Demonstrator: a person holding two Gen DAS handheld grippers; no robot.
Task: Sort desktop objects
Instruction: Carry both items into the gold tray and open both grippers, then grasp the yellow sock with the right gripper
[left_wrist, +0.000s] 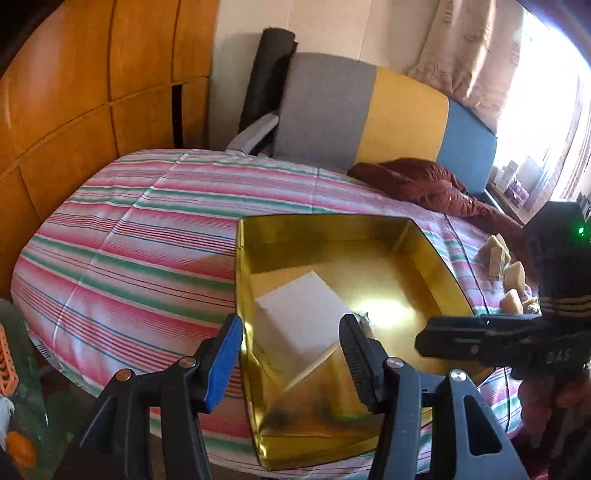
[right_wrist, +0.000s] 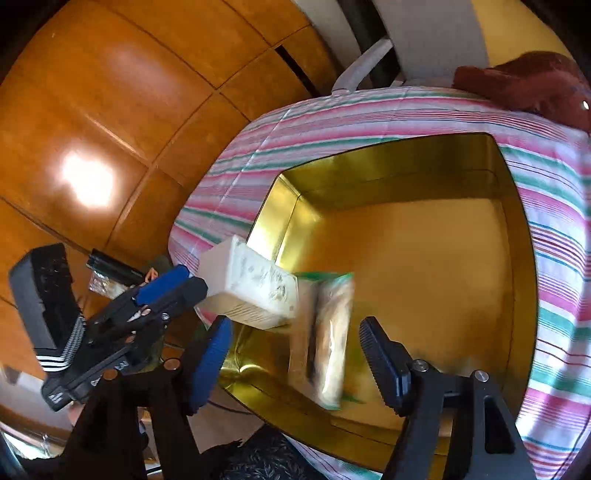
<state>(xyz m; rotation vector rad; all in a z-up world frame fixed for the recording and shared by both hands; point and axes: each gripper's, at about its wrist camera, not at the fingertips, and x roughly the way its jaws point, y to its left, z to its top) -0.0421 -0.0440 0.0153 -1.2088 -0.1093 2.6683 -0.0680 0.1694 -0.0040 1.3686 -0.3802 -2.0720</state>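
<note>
Left wrist view: left gripper (left_wrist: 291, 350), jaws wide apart, holds nothing; white rectangular box (left_wrist: 304, 317) lies between them inside shiny gold square tray (left_wrist: 436, 254) on pink-green striped cloth (left_wrist: 122, 240). Right wrist view: right gripper (right_wrist: 295, 354), jaws spread, empty; blurred green-edged packet (right_wrist: 330, 339) in tray beside box.

Packet (right_wrist: 332, 336) in gold box (right_wrist: 517, 221) motion-blurred, label unreadable.

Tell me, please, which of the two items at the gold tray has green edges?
The blurred packet between the right tool's open fingers has green edges; the box beside it is plain white.
</note>
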